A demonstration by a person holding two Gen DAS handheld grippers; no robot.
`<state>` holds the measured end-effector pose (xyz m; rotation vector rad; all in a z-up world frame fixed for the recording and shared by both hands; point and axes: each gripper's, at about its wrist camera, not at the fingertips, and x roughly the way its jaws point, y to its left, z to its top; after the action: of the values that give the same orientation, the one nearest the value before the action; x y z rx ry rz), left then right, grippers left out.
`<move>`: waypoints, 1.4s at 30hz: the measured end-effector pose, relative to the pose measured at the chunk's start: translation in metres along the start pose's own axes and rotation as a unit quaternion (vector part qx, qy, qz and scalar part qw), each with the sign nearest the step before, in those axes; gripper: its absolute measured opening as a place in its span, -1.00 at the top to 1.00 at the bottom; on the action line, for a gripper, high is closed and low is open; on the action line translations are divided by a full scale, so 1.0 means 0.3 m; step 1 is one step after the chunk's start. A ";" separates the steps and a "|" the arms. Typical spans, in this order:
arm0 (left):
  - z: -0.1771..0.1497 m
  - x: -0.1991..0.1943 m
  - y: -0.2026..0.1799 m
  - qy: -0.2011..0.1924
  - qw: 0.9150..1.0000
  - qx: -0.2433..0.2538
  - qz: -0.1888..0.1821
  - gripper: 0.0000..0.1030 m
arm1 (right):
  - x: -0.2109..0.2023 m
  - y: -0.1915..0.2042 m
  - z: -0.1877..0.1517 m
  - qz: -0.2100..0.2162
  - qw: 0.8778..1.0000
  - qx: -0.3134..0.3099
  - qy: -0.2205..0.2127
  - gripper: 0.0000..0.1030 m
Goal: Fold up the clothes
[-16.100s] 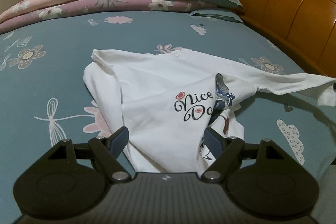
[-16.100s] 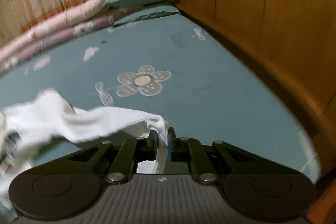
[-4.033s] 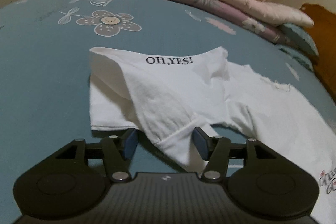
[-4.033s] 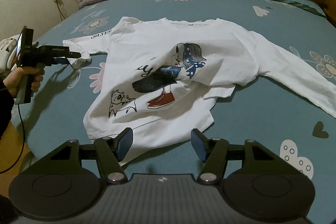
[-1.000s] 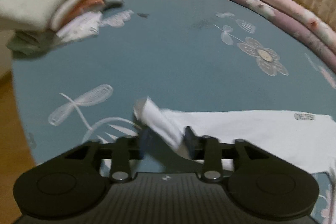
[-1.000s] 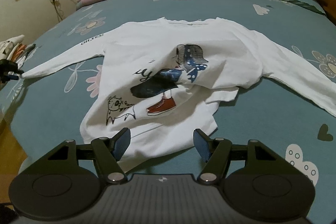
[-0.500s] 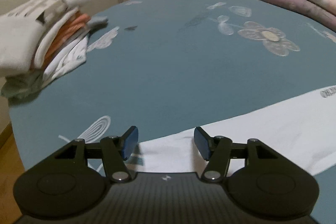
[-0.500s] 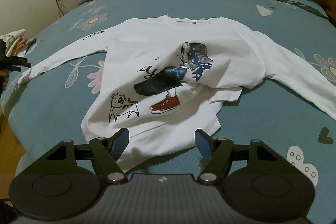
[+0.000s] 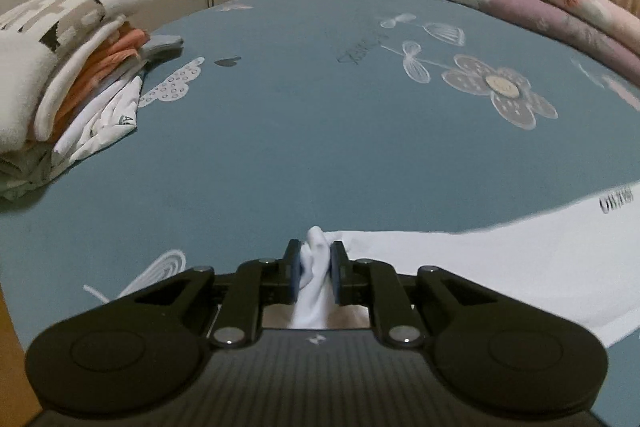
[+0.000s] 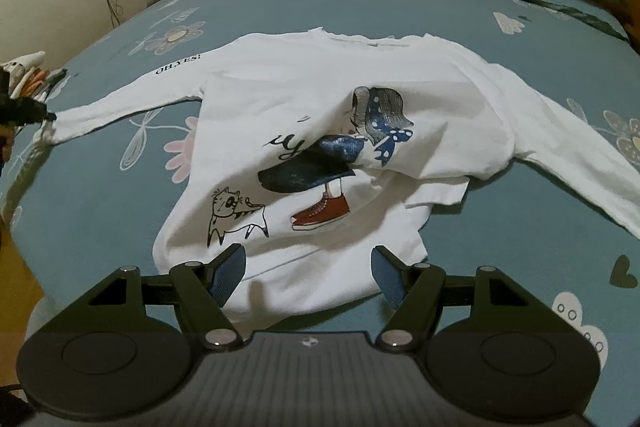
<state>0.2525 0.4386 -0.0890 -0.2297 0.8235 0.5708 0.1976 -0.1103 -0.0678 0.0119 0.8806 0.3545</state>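
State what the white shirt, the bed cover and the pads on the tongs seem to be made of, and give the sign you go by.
White shirt: soft matte knit, probably cotton; it creases and bunches between the left tongs.
Bed cover: smooth woven fabric, matte, with printed flowers.
Pads on the right tongs: blue and ribbed, likely rubber; the arms look like black plastic.

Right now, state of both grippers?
Left gripper: shut on the cuff of the white shirt's sleeve.
Right gripper: open, holding nothing, hovering at the white shirt hem.
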 end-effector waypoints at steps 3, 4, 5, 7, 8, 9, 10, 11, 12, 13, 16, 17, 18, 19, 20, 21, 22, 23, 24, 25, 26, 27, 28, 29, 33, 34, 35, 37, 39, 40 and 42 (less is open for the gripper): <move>0.008 0.019 0.024 0.019 1.000 -0.018 0.007 0.24 | -0.005 -0.003 0.003 -0.003 1.000 0.000 -0.002 -0.43; 0.007 0.012 0.031 0.015 1.000 -0.023 0.014 0.15 | -0.006 -0.008 0.003 -0.003 1.000 0.002 -0.003 -0.43; 0.006 0.004 0.038 0.011 0.999 -0.028 0.020 0.10 | -0.008 -0.012 0.004 -0.004 1.000 0.005 -0.004 -0.43; 0.013 -0.038 0.026 -0.014 0.999 -0.025 0.022 0.09 | -0.010 -0.018 0.006 -0.005 1.000 0.004 -0.005 -0.43; 0.025 -0.059 0.003 -0.028 0.999 -0.011 0.025 0.09 | -0.010 -0.019 0.009 -0.007 1.000 0.002 -0.006 -0.43; 0.038 -0.079 -0.023 -0.042 0.999 0.005 0.027 0.09 | -0.011 -0.020 0.012 -0.009 1.000 0.000 -0.007 -0.43; 0.054 -0.094 -0.060 -0.050 0.998 0.033 0.012 0.08 | -0.010 -0.021 0.015 -0.010 1.000 -0.001 -0.008 -0.43; 0.070 -0.108 -0.100 -0.057 0.996 0.062 -0.006 -0.04 | -0.010 -0.022 0.019 -0.010 1.000 -0.003 -0.008 -0.43; 0.085 -0.114 -0.136 -0.063 0.995 0.078 -0.012 -0.10 | -0.010 -0.023 0.023 -0.010 1.000 -0.004 -0.007 -0.43; 0.100 -0.118 -0.170 -0.069 0.993 0.090 -0.016 -0.12 | -0.012 -0.022 0.027 -0.011 1.000 -0.006 -0.009 -0.43; 0.123 -0.110 -0.295 -0.068 0.985 0.133 -0.083 -0.10 | -0.017 -0.021 0.035 -0.011 1.000 -0.012 -0.014 -0.43; 0.126 -0.102 -0.345 -0.064 0.979 0.151 -0.120 -0.11 | -0.018 -0.020 0.037 -0.010 1.000 -0.015 -0.016 -0.43; 0.126 -0.088 -0.394 -0.058 0.974 0.165 -0.144 -0.11 | -0.015 -0.021 0.039 -0.009 1.000 -0.017 -0.016 -0.43; 0.125 -0.072 -0.444 -0.051 0.969 0.178 -0.165 -0.11 | -0.013 -0.022 0.041 -0.008 1.000 -0.018 -0.016 -0.43; 0.120 -0.051 -0.495 -0.046 0.963 0.192 -0.184 -0.10 | -0.010 -0.025 0.044 -0.008 1.000 -0.017 -0.017 -0.43; 0.116 -0.027 -0.542 -0.038 0.958 0.202 -0.199 -0.10 | -0.008 -0.027 0.046 -0.008 1.000 -0.015 -0.018 -0.43; 0.114 -0.001 -0.576 -0.030 0.955 0.206 -0.212 -0.10 | -0.005 -0.032 0.047 -0.007 1.000 -0.013 -0.018 -0.43; 0.113 0.027 -0.607 -0.021 0.952 0.210 -0.223 -0.09 | -0.003 -0.036 0.048 -0.006 1.000 -0.010 -0.019 -0.43; 0.112 0.050 -0.631 -0.018 0.951 0.210 -0.227 -0.07 | -0.001 -0.041 0.049 -0.006 1.000 -0.008 -0.019 -0.43; 0.116 0.075 -0.649 -0.014 0.950 0.213 -0.226 -0.04 | 0.001 -0.047 0.049 -0.004 1.000 -0.008 -0.018 -0.43; 0.120 0.099 -0.666 -0.009 0.949 0.218 -0.226 0.03 | 0.004 -0.051 0.049 -0.004 1.000 -0.007 -0.018 -0.43; 0.125 0.120 -0.676 -0.006 0.949 0.222 -0.225 0.06 | 0.005 -0.058 0.049 -0.005 1.000 -0.006 -0.019 -0.43; 0.125 0.136 -0.683 0.000 0.948 0.226 -0.226 0.06 | 0.008 -0.066 0.050 -0.004 1.000 -0.003 -0.020 -0.43; 0.124 0.156 -0.684 0.013 0.947 0.226 -0.230 0.10 | 0.010 -0.072 0.050 -0.003 1.000 0.000 -0.020 -0.43; 0.103 0.143 -0.693 0.020 0.936 0.249 -0.248 0.62 | 0.024 -0.093 0.054 -0.004 1.000 0.004 -0.022 -0.43; 0.097 0.135 -0.701 0.017 0.935 0.258 -0.243 0.67 | 0.030 -0.096 0.054 -0.004 1.000 0.005 -0.023 -0.43; 0.092 0.128 -0.709 0.014 0.935 0.266 -0.236 0.83 | 0.034 -0.099 0.055 -0.005 1.000 0.005 -0.023 -0.43; 0.093 0.119 -0.721 0.010 0.936 0.271 -0.224 0.96 | 0.041 -0.105 0.057 -0.004 1.000 0.008 -0.026 -0.43; 0.113 0.121 -0.721 0.002 0.943 0.258 -0.211 1.00 | 0.044 -0.111 0.059 -0.003 1.000 0.012 -0.029 -0.43; 0.126 0.125 -0.717 -0.003 0.948 0.248 -0.197 1.00 | 0.043 -0.114 0.059 -0.003 0.999 0.014 -0.030 -0.43; 0.147 0.145 -0.705 0.001 0.956 0.225 -0.187 1.00 | 0.039 -0.119 0.059 -0.003 0.999 0.018 -0.033 -0.43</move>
<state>0.4227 0.2986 -0.0972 0.0360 0.8631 0.0200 0.2286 -0.1378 -0.0708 0.0541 0.8215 0.3312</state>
